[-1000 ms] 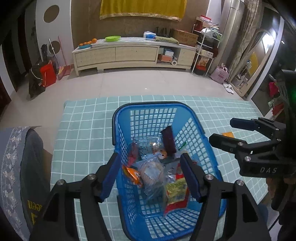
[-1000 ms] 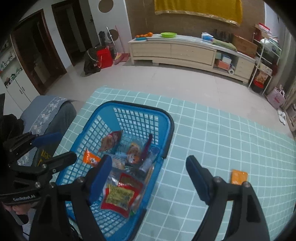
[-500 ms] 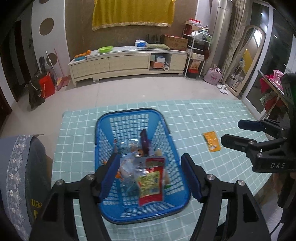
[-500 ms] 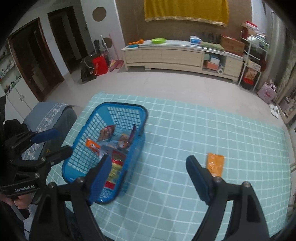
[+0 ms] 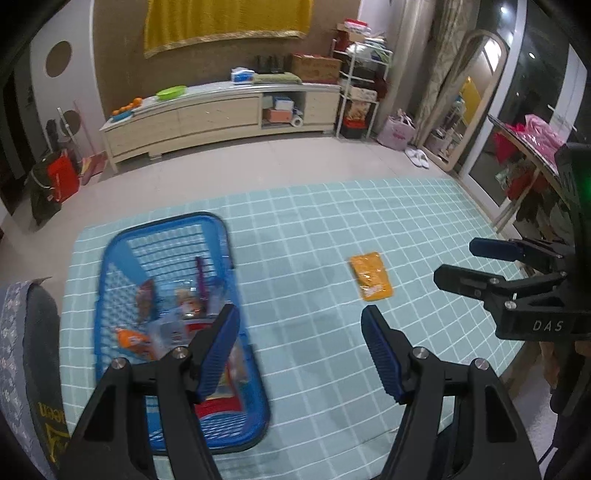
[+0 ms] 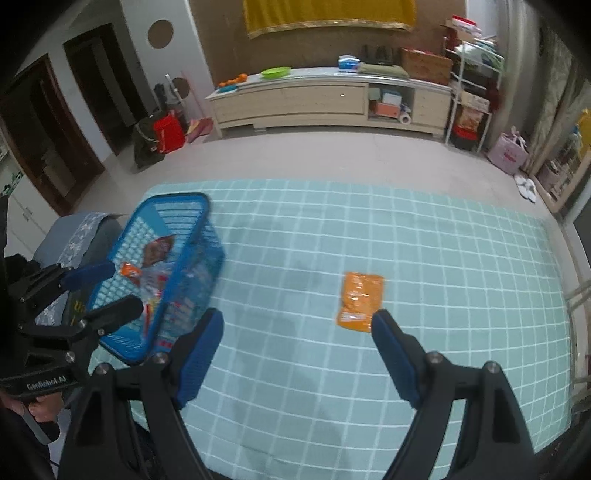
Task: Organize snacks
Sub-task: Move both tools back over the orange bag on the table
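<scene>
Orange foil, flat on the cloth: the snack packet (image 6: 360, 302) lies alone at centre right of the right wrist view, its long axis running almost up and down the frame, the top edge leaning slightly right. In the left wrist view the same packet (image 5: 371, 276) sits right of centre, tilted so its lower end swings to the right.

The desk (image 6: 461, 258) wears a pale teal cloth with a white grid. Past its far edge are a beige tiled floor, a long cream sideboard (image 6: 328, 101) against a brown wall, and a yellow hanging (image 6: 328, 13) at the top of the frame.

The blue mesh basket (image 5: 110, 258) stands at the left of the desk, well apart from the packet. It holds a heap of snack packs (image 5: 177, 321), among them an orange one and a red one, with a dark slim pack standing upright; motion blur hides the rest.

The left gripper (image 5: 299, 350) has its fingers apart with nothing between them, above bare cloth beside the basket. The right gripper (image 6: 297, 352) also stands wide and empty, its right finger (image 6: 393, 354) just below the packet in the frame.
</scene>
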